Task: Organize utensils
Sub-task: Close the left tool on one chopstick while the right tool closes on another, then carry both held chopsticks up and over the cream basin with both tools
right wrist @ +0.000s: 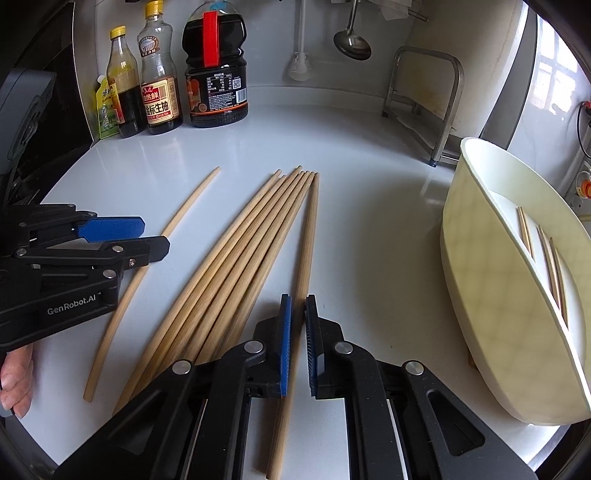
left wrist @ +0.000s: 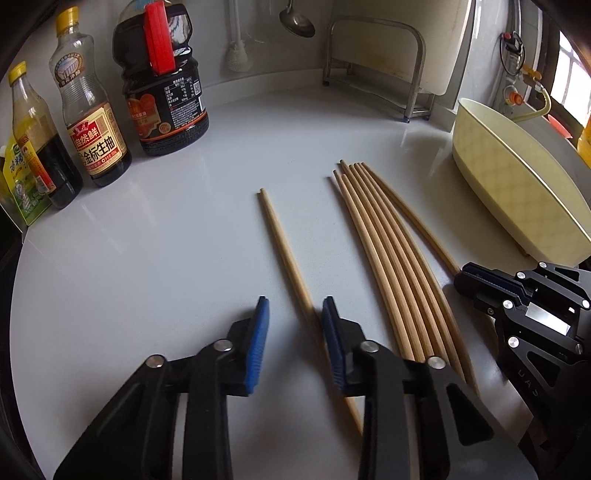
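Note:
A single wooden chopstick (left wrist: 284,243) lies on the white counter between the blue pads of my left gripper (left wrist: 295,301). It sits close to the right pad, with a clear gap to the left pad, so the gripper is open. To its right, several chopsticks (left wrist: 388,251) lie in a bundle (right wrist: 240,258). My right gripper (right wrist: 297,297) is shut on the rightmost chopstick (right wrist: 310,229), which runs between its pads. From the left wrist, that gripper (left wrist: 461,275) shows pinched on the stick's near part. A cream basket (right wrist: 480,258) at the right holds a few chopsticks (right wrist: 550,258).
Three sauce bottles (left wrist: 92,122) and a green pouch (left wrist: 18,184) stand along the back left. A metal rack (left wrist: 380,62), a hanging ladle (left wrist: 295,20) and a brush (left wrist: 236,55) are against the back wall. A hand (right wrist: 14,380) grips the left tool.

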A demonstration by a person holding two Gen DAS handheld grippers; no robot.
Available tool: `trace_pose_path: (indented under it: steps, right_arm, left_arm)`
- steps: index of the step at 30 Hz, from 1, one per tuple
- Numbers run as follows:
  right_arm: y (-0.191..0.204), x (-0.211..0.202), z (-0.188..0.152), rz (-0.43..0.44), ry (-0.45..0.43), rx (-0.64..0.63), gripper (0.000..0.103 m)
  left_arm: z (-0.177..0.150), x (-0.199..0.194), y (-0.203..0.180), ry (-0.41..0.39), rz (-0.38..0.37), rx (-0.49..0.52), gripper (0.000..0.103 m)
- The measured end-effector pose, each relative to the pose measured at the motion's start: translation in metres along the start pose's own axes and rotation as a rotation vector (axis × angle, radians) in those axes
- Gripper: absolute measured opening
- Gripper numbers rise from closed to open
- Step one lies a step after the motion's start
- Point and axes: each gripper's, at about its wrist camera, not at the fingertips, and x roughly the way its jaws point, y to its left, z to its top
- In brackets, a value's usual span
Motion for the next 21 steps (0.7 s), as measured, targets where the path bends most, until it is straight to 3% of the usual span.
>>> trace_pose_path:
  steps: [2,7,21]
  right_arm:
    - [-0.002,0.0,0.0,0.002,-0.001,0.009,0.007]
    - [-0.012,-0.001,-0.002,0.02,-0.004,0.054,0.006]
    - [-0.021,-0.021,0.001,0.056,-0.056,0.112,0.006]
  left_arm:
    - [0.0,0.0,-0.001,-0.001,-0.005,0.005,0.008]
    - [0.002,0.0,0.006,0.016,-0.093,-0.039,0.007]
    - [0.003,-0.011,0.005,-0.022,-0.126,-0.041,0.007]
